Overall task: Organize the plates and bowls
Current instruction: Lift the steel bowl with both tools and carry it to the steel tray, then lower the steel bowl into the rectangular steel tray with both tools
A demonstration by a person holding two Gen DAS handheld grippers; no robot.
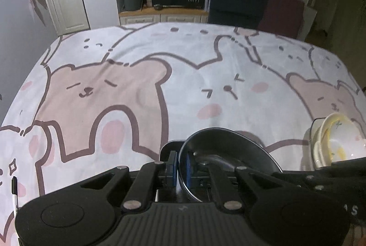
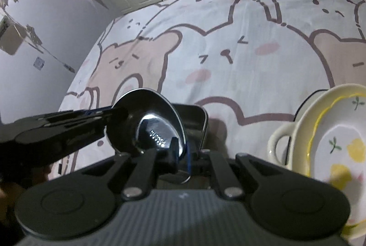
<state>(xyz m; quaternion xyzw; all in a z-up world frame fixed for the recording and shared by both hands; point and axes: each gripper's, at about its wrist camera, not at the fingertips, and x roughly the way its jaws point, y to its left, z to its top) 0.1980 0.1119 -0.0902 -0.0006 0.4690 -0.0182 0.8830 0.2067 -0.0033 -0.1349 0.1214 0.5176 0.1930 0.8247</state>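
Left wrist shows our left claw and right claw both clamped on the slick, stiff steel bowl's rim.

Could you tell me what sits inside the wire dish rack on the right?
The wire rack holds upright dishes: a lemon-patterned plate in front, and a cream handled dish behind it. Anything further back is covered by these.
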